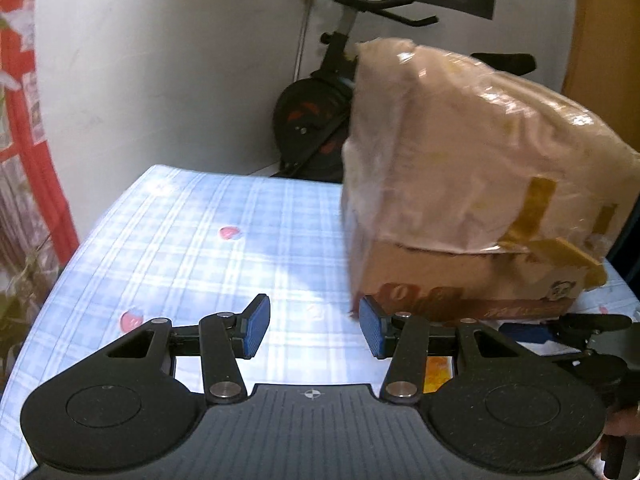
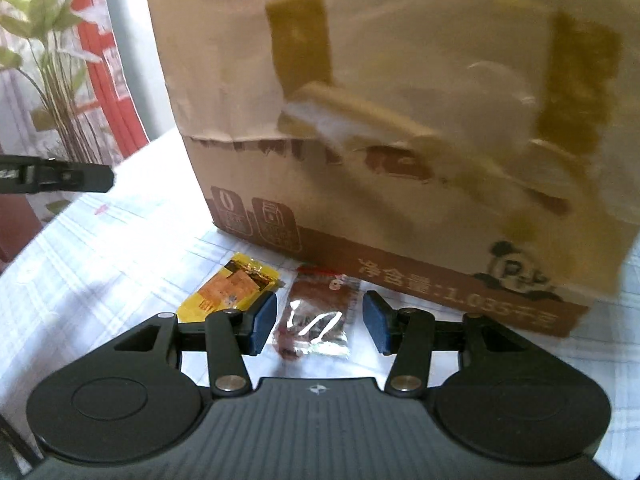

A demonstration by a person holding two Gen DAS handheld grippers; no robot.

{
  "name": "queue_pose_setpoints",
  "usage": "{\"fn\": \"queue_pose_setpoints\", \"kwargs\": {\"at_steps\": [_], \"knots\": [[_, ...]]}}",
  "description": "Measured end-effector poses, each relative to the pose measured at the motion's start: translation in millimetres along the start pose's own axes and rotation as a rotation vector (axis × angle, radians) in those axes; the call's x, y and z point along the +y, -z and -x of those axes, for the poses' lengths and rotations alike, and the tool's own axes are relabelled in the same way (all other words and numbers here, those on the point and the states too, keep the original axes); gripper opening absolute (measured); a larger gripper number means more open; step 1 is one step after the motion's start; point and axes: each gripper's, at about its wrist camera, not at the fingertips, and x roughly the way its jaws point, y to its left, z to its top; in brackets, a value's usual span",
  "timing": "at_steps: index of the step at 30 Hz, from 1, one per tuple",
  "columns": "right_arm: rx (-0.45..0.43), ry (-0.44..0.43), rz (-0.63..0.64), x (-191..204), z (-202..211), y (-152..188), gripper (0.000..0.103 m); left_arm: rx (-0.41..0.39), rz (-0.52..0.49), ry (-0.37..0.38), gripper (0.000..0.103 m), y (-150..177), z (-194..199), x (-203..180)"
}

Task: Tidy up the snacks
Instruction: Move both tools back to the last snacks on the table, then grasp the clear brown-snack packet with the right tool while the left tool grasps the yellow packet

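A large cardboard box, taped and wrapped in clear film, stands on the table with the blue checked cloth. In front of it lie a yellow snack packet and a dark red-brown snack packet. My right gripper is open and low over the table. The red-brown packet lies flat between its blue pads, which do not press on it. My left gripper is open over bare cloth, left of the box, with nothing between its fingers.
An exercise bike stands behind the table against a white wall. Red curtains and a plant are on the left. One finger of the left gripper shows at the left edge of the right wrist view.
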Motion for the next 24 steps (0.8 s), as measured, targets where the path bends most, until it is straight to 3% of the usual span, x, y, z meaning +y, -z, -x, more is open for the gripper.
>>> {"fn": "queue_pose_setpoints", "kwargs": {"at_steps": [5,9,18,24], "knots": [[0.027,0.067,0.016,13.0,-18.9,-2.2,0.053,0.018,0.009,-0.005,0.052,3.6,-5.2,3.5],[0.022,0.075,0.081,21.6,-18.8,0.8,0.047,0.032,0.005,0.012,0.052,6.6,-10.2,-0.9],[-0.002,0.061,0.06,-10.7,17.1,31.3,0.042,0.122,-0.055,0.114,0.054,27.0,-36.7,-47.2],[-0.019,0.091,-0.007,-39.0,45.1,49.4,0.042,0.141,-0.141,0.103,0.054,39.3,-57.2,-84.4]]}}
